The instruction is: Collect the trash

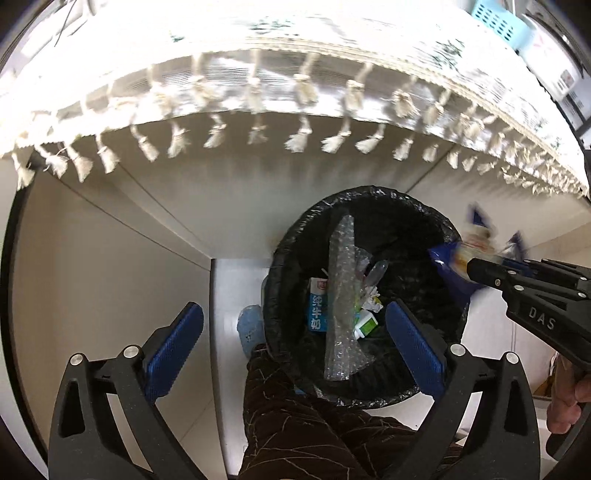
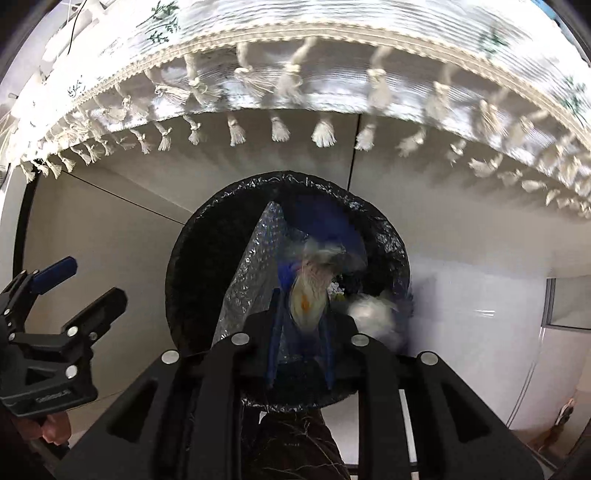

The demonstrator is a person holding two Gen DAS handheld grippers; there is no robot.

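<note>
A round trash bin with a black liner (image 1: 436, 229) stands on the floor below the table; it also shows in the right wrist view (image 2: 192, 258). Inside lie a bubble-wrap sheet (image 1: 341, 295), a blue milk carton (image 1: 317, 308) and small scraps. My right gripper (image 2: 300, 314) is shut on a blue and white snack wrapper (image 2: 312, 288), blurred, held over the bin's right rim; the wrapper shows in the left wrist view (image 1: 454, 273). My left gripper (image 1: 295, 347) is open and empty above the bin's near left side; it also appears in the right wrist view (image 2: 85, 280).
A white tablecloth with a tasselled fringe (image 1: 295, 96) hangs over the bin. A light blue basket (image 1: 498, 20) sits on the table at top right. My leg in dark patterned trousers (image 1: 295, 413) is next to the bin. White cabinet panels (image 1: 110, 266) stand on the left.
</note>
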